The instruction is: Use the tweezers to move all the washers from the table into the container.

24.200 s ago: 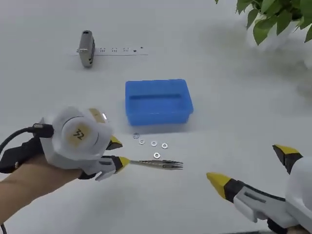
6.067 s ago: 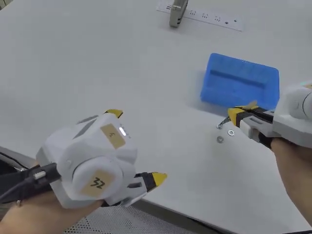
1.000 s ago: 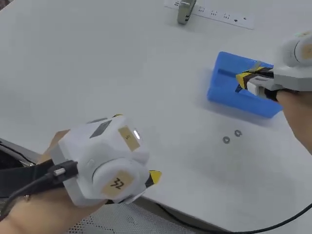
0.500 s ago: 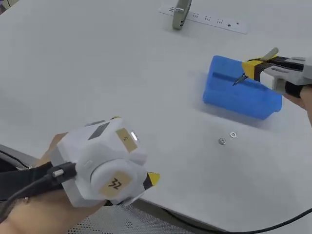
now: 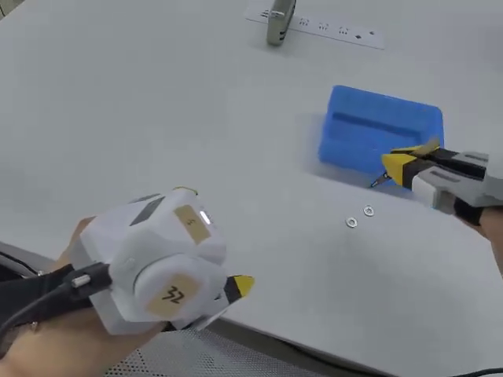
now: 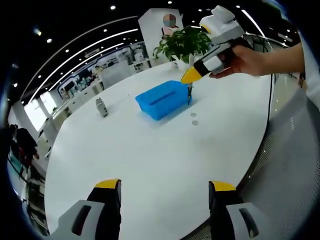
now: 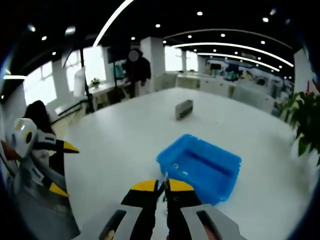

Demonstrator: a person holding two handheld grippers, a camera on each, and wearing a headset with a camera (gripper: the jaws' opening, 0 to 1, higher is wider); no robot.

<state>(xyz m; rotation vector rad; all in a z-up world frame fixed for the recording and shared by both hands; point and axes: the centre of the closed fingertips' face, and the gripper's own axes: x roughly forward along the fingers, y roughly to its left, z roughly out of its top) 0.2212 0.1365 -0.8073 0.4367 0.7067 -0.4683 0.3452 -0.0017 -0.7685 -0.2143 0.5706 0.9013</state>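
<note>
- White worktop carries a blue container and two washers, lying close together, near and below the right jaws.
- Right gripper: jaws pinched narrow on the tweezers; tips point down, just short of the container's near wall.
- Left gripper: jaws wide, empty, well apart from the washers.
- Risk: thin flat washers may skate away or flick off if tips land off-centre or squeeze unevenly.

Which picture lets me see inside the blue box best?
The right gripper view. It looks down into the blue container and shows its floor with small pale specks, probably washers. The head view shows the container farther off, at a slant. The left gripper view shows it small, mostly from the side.
</note>
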